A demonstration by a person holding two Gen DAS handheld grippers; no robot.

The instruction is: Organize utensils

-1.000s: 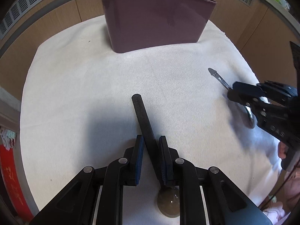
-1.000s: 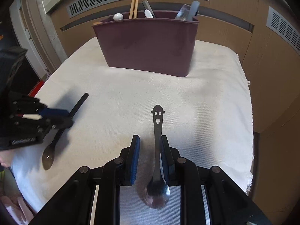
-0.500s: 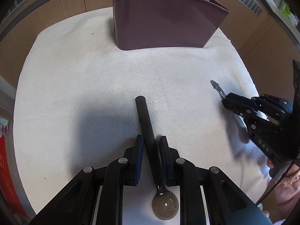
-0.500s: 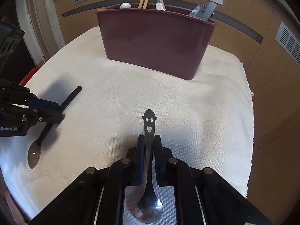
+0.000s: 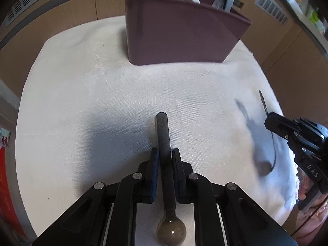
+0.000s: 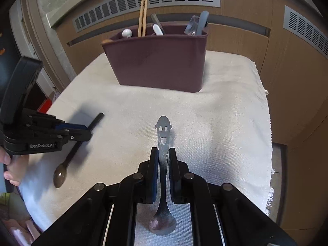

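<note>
White cloth [image 6: 215, 123] covers the table, and a dark red bin [image 6: 157, 61] stands at its far end with chopsticks [image 6: 142, 16] and other tools sticking up. In front of the bin, to the left, the left gripper [image 5: 165, 155] tips down; its jaws have just been closing on the black-handled spoon [image 5: 164, 143], now pinched between them. To the right, the right gripper [image 6: 163, 155] tips down, squeezing the smiley metal spoon [image 6: 163, 131] tight, lifted off the cloth.
</note>
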